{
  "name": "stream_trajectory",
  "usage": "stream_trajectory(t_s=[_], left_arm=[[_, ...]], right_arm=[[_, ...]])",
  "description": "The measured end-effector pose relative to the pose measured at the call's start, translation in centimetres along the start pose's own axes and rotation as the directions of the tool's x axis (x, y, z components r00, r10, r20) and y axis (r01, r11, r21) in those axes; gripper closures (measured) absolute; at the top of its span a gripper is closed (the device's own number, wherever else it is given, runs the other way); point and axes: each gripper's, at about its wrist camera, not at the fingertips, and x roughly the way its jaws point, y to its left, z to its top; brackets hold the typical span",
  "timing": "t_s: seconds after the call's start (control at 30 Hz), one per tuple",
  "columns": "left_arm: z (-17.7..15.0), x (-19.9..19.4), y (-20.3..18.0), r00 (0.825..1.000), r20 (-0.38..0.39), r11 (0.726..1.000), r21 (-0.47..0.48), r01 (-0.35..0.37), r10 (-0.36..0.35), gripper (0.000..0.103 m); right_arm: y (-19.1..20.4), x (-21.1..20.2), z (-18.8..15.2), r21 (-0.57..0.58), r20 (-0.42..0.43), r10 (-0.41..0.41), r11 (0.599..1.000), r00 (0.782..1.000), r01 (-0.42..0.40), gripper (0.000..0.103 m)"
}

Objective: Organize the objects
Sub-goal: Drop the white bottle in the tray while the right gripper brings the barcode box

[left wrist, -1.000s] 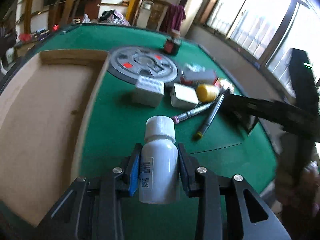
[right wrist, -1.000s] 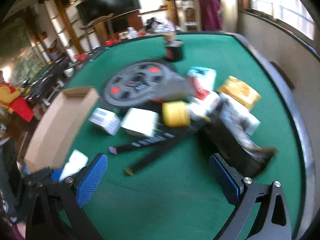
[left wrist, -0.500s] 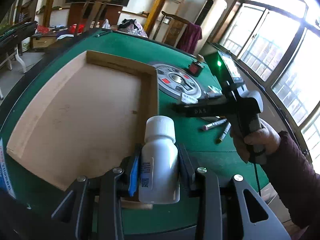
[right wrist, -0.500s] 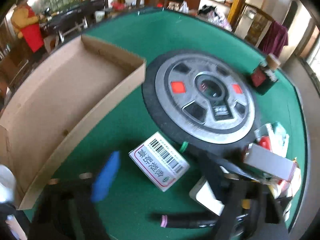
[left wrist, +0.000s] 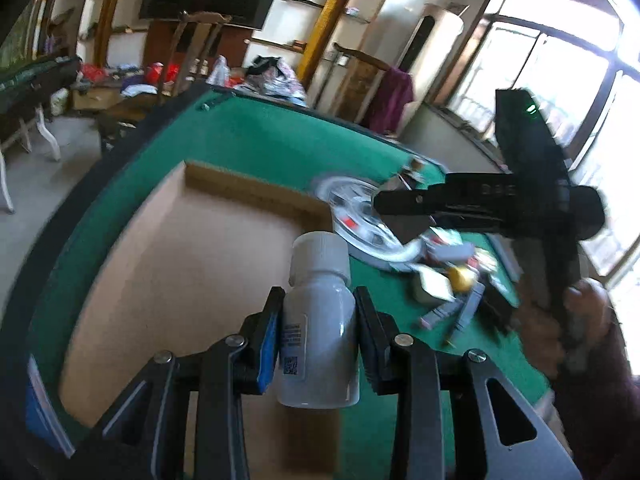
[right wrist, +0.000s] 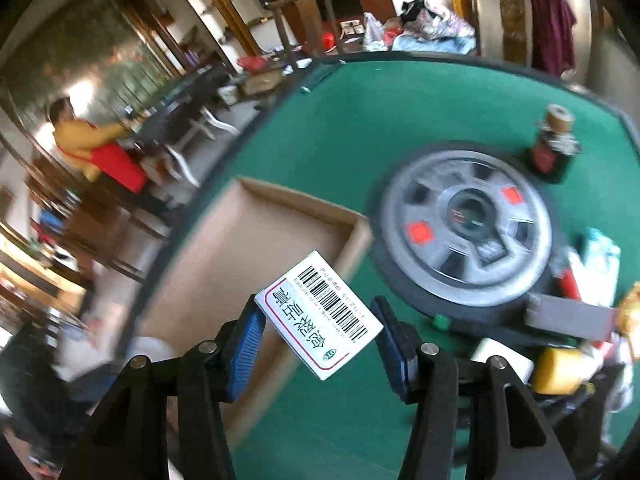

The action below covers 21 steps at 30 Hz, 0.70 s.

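Both tools loaded, hanging by the cardboard tray.

My left tool (left wrist: 316, 336) pinches a white pill bottle (left wrist: 318, 320) by its body, cap up, above the near part of the cardboard tray (left wrist: 168, 264) that lies on the green counter (left wrist: 260, 140). My right tool (right wrist: 320, 336) pinches a white barcoded box (right wrist: 322, 314) between its blue pads, one corner against each pad, the box tilted and lifted clear of the counter just off the tray's near right corner. The jaws of that tool closed on the box only a moment ago and now hold steady. Right of the tray lies a round grey disc with red squares (right wrist: 466, 220), and beyond it a dark small bottle (right wrist: 550, 152). Further right of the tray sits a blurred heap of boxes, markers and a yellow cap (left wrist: 452, 280).
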Motion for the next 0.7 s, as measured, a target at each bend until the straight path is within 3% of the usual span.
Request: stream_trajectory(t_s=[0.17, 0.3, 0.5, 0.53, 0.57, 0.63, 0.7], left_arm=[[2.8, 6.2, 2.2, 0.995, -0.059, 0.997, -0.010, -0.080, 0.079, 0.070], [3.3, 9.5, 4.1, 0.992, -0.104, 0.995, -0.064, -0.078, 0.071, 0.070], [3.5, 10.8, 4.2, 0.995, -0.079, 0.995, -0.075, -0.065, 0.059, 0.068], [3.5, 10.8, 4.2, 0.995, -0.071, 0.995, -0.071, -0.072, 0.067, 0.061], [3.5, 10.8, 4.2, 0.995, -0.067, 0.994, -0.072, -0.079, 0.074, 0.047], [3.6, 10.6, 4.3, 0.995, -0.051, 0.993, -0.077, -0.090, 0.086, 0.034], [3.5, 10.4, 4.4, 0.994, -0.040, 0.991, -0.078, -0.105, 0.102, 0.032]], right_arm=[[0.0, 6.1, 2.6, 0.116, -0.066, -0.002, 0.993, 0.998, 0.010, 0.044], [-0.4, 8.8, 3.2, 0.143, -0.078, -0.056, 0.987, 0.995, 0.067, 0.044], [0.3, 10.1, 3.4, 0.106, -0.080, -0.120, 0.986, 0.989, 0.129, 0.043], [0.6, 10.3, 3.5, 0.092, -0.078, -0.138, 0.985, 0.987, 0.145, 0.042], [0.8, 10.4, 3.5, 0.085, -0.075, -0.153, 0.984, 0.985, 0.159, 0.042], [0.8, 10.3, 3.4, 0.091, -0.071, -0.152, 0.983, 0.986, 0.158, 0.038], [0.5, 10.2, 3.5, 0.096, -0.060, -0.136, 0.985, 0.989, 0.141, 0.033]])
